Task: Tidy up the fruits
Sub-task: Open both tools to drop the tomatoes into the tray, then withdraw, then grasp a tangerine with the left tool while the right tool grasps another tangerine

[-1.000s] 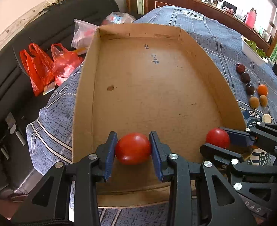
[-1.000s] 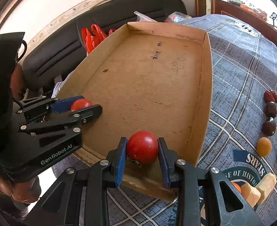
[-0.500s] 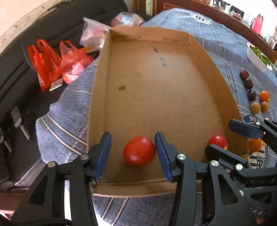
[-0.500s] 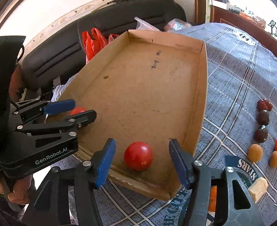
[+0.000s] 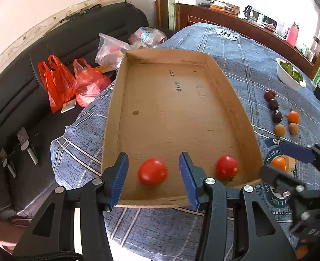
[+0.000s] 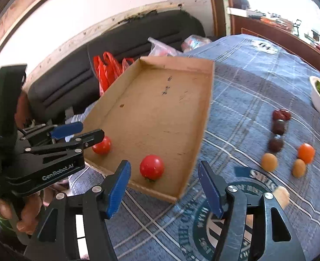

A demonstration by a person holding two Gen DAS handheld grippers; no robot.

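Two red tomatoes lie in a shallow cardboard tray [image 5: 170,113] near its front wall: one [image 5: 152,171] on the left, one [image 5: 227,166] on the right. My left gripper [image 5: 153,180] is open and empty, just in front of the left tomato. My right gripper [image 6: 164,188] is open and empty, pulled back over the tray's front right corner; its tomato [image 6: 152,167] lies free in the tray [image 6: 157,108]. The left gripper [image 6: 77,133] shows at the left of the right wrist view, beside the other tomato [image 6: 101,145].
Small dark, tan and orange fruits [image 5: 278,117] lie in a cluster on the blue cloth right of the tray, also seen in the right wrist view [image 6: 286,143]. A white bowl of greens [image 5: 290,74] stands far right. Red plastic bags [image 5: 70,82] sit on the black sofa at left.
Both grippers opened, let go of their tomatoes in the tray and drew back and up. The right gripper has swung somewhat to the right.
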